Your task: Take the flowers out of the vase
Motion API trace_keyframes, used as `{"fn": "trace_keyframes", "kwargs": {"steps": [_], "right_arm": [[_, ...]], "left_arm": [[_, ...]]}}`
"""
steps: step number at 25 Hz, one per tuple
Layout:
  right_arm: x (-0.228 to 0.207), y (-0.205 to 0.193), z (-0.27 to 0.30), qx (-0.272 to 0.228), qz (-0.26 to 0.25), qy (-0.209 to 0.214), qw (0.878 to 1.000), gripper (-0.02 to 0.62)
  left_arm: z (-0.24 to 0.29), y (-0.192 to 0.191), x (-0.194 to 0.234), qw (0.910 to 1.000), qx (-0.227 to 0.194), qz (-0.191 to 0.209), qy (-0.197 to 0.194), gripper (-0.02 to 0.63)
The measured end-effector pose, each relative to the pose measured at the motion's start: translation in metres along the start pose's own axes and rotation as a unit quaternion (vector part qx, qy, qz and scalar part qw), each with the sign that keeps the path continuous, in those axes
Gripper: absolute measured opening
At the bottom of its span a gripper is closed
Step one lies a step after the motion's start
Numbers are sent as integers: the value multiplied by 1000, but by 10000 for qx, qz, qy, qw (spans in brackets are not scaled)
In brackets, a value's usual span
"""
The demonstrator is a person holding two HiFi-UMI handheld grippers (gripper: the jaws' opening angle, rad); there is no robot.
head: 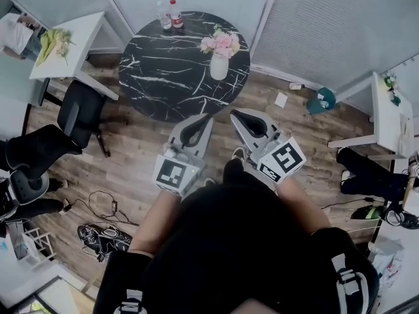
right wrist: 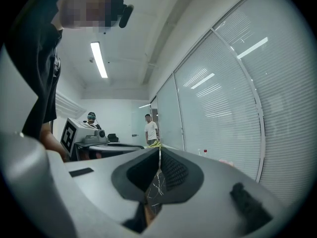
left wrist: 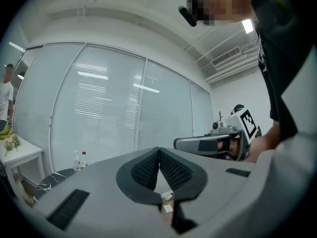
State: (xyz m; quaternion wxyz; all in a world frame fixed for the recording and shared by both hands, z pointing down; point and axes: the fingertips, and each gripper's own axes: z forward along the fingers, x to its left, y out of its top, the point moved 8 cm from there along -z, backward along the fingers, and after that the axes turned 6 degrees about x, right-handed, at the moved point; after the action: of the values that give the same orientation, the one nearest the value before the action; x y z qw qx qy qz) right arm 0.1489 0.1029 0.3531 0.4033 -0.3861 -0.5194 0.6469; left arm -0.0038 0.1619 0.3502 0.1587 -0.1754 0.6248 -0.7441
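A white vase [head: 219, 67] with pink flowers [head: 221, 43] stands near the right rim of a round black marble table [head: 163, 77]. Both grippers hover over the wooden floor in front of the table, short of its near edge. My left gripper [head: 202, 119] is shut, and its own view shows the jaws [left wrist: 159, 150] meeting at the tips with nothing between them. To its right, my right gripper [head: 236, 115] is also shut and empty, jaws [right wrist: 159, 153] together. The vase is hidden in the left gripper view. A pink bit of the flowers [right wrist: 225, 161] peeks over the right gripper's jaw.
Two water bottles [head: 169, 14] stand at the table's far edge. A white desk [head: 82, 34] with greens and a black office chair [head: 77, 118] are at the left, another white table [head: 385, 113] at the right. Cables [head: 99, 233] lie on the floor. A person [right wrist: 150, 130] stands far off.
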Motion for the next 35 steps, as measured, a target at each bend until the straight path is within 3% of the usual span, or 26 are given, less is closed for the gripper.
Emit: {"fn": "trace_keyframes", "kwargs": {"steps": [8,25,35], "right_arm": [[-53,13,18,-15,-211,48,9998,21],[-155,15,28,-75,-58,372,9993,21],[-189,7,46,30,-6,380,9993,22]], "left_arm": [[48,11,21,9999,14,41,161,12],[132,26,34,9976,166,128,663,12],[155,25,55,9956,232,119,904,13]]}}
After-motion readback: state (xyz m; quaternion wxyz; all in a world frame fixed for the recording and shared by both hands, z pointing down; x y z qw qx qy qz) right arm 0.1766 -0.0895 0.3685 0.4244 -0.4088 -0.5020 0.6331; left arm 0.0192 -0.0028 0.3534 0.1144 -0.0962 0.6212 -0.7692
